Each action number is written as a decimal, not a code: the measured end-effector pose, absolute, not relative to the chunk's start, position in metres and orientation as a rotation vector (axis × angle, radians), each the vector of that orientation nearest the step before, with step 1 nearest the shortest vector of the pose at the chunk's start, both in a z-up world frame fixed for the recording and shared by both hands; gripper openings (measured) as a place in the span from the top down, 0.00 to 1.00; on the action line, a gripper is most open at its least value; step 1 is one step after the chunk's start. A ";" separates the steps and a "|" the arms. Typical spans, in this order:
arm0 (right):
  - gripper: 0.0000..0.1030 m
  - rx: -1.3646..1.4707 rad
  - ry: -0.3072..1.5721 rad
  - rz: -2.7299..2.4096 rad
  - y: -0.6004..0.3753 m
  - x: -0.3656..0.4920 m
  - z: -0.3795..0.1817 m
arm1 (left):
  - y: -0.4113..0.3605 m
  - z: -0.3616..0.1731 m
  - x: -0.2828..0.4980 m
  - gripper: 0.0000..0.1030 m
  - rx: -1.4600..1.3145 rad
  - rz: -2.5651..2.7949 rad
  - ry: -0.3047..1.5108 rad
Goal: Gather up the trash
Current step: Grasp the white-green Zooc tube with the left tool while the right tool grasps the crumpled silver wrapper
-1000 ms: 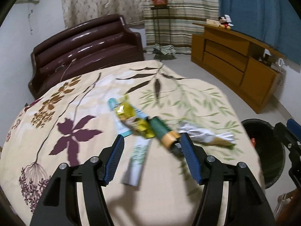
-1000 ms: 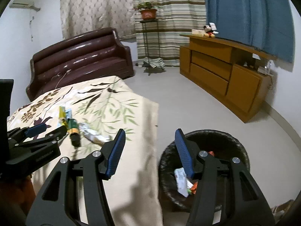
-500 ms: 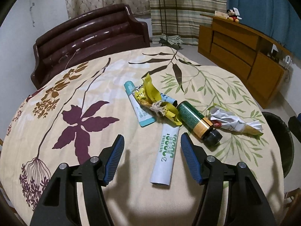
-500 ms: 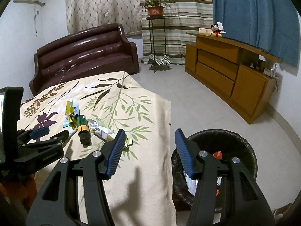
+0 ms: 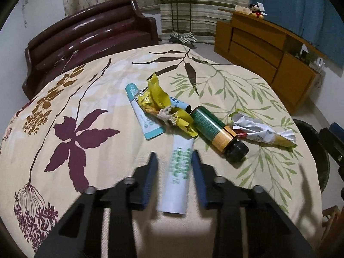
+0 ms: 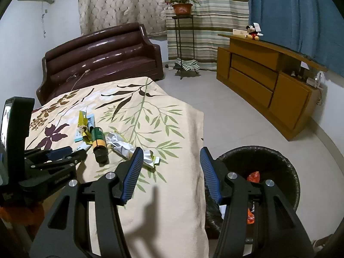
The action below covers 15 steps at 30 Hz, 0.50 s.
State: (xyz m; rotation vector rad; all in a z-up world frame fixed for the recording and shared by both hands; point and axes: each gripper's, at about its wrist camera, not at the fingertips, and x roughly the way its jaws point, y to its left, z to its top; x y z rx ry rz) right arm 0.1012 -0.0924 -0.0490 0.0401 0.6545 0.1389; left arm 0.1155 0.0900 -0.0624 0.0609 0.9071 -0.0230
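Trash lies on the leaf-print cloth table (image 5: 86, 99): a white tube with green print (image 5: 177, 175), a teal tube (image 5: 143, 111), a yellow wrapper with string (image 5: 160, 105), a green and orange bottle (image 5: 217, 133) and a crumpled white wrapper (image 5: 261, 132). My left gripper (image 5: 174, 161) straddles the white tube, jaws narrowed with small gaps on both sides. My right gripper (image 6: 172, 167) is open and empty over the table's right edge, beside the black bin (image 6: 271, 157). The bottle (image 6: 99, 139) and the crumpled wrapper (image 6: 124, 146) also show in the right wrist view.
The bin holds some trash and stands on the floor right of the table. A brown sofa (image 6: 101, 58) stands behind the table. A wooden cabinet (image 6: 264, 83) and a plant stand (image 6: 182, 34) line the far right wall.
My left gripper has moved forward and down over the white tube and its jaws have narrowed around it. My right gripper has shifted left from above the bin toward the table edge.
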 end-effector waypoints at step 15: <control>0.48 -0.008 0.697 0.205 -0.063 0.113 -0.055 | 0.114 -0.056 0.095 0.83 0.003 -0.065 0.920</control>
